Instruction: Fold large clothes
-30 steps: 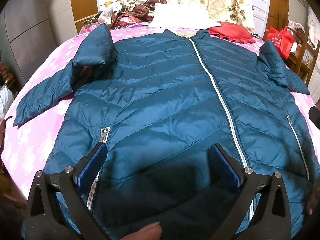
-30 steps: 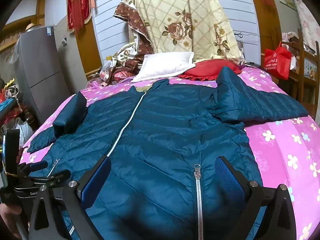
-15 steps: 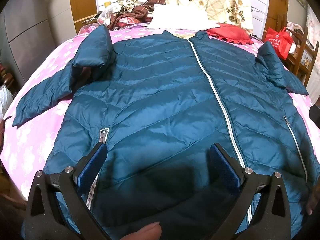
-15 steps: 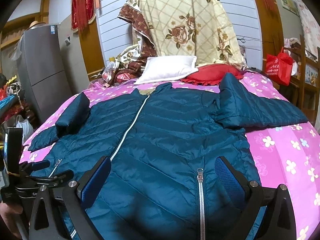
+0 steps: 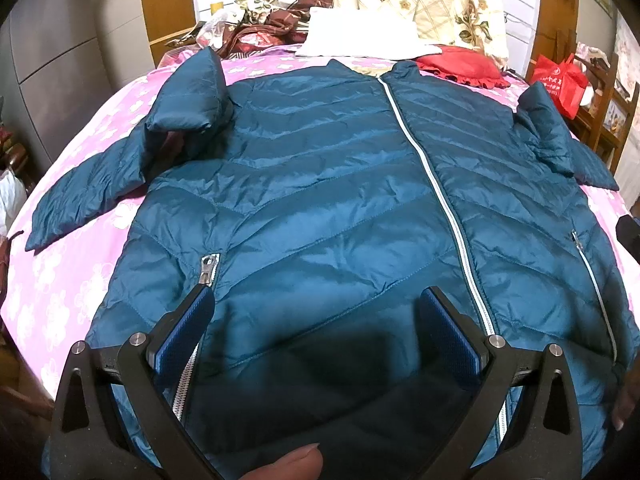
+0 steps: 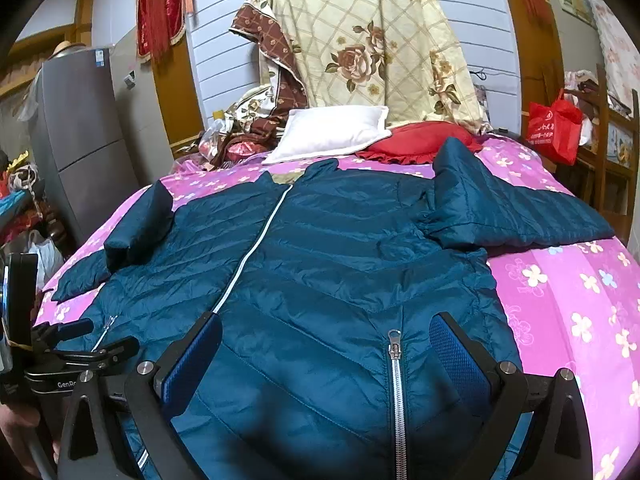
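**Quilted Jacket Lies Flat, Both Grippers Poised at the Hem**

While I hold both tools low over the near edge of the bed (image 6: 560, 300), a teal puffer jacket (image 5: 320, 200) lies front-up across the pink, flower-printed sheet, zipped shut along a white centre zip (image 5: 436, 184). Its shell is glossy and finely crinkled, stitched in chevron channels that puff softly between seams. My left gripper (image 5: 316, 332) hangs just above the hem with its blue, textured pads spread wide, nothing between them; a silver pocket zip pull (image 5: 207, 272) sits just beyond the left pad. My right gripper (image 6: 326, 356) is likewise spread apart over the jacket's other side, framing the second pocket zip (image 6: 394, 350), clamped on nothing. The jacket's left sleeve (image 5: 92, 196) bends back on itself into a blunt, pillowy fold near the shoulder, then trails outward over the sheet. The right sleeve (image 6: 520, 216) is doubled over too, lying as a flat, ribbed wedge toward the bed's far side. Beyond the collar rest a white pillow (image 6: 332, 132) and a red ruffled cushion (image 6: 416, 140), touching, beneath a cream quilt (image 6: 380, 40) printed with roses.
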The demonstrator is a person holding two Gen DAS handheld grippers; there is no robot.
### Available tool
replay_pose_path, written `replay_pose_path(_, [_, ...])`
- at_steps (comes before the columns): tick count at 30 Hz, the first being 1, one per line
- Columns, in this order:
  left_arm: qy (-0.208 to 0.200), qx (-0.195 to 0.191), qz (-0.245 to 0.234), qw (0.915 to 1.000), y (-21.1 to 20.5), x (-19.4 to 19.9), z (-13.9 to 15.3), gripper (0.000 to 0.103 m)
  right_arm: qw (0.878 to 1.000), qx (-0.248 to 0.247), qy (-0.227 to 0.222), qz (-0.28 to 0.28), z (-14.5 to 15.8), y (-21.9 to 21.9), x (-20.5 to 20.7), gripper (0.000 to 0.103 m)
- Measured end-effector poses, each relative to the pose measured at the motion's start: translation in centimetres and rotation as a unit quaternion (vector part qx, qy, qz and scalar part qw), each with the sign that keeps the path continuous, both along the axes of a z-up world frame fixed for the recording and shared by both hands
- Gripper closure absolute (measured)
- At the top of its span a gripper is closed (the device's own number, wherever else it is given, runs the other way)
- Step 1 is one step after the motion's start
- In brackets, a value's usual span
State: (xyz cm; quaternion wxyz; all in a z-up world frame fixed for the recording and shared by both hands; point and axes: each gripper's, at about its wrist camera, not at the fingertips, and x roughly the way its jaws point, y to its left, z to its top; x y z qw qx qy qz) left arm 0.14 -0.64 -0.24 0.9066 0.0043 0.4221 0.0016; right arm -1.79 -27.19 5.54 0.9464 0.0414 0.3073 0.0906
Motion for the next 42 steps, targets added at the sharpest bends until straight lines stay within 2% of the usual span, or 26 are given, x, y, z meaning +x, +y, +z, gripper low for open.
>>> replay_pose_path(42, [0.004,0.008,0.005,0.9999,0.06,0.2,-0.61,0.0,1.0,-0.006,-0.002,0.001,0.05,0.22,0.13,0.0])
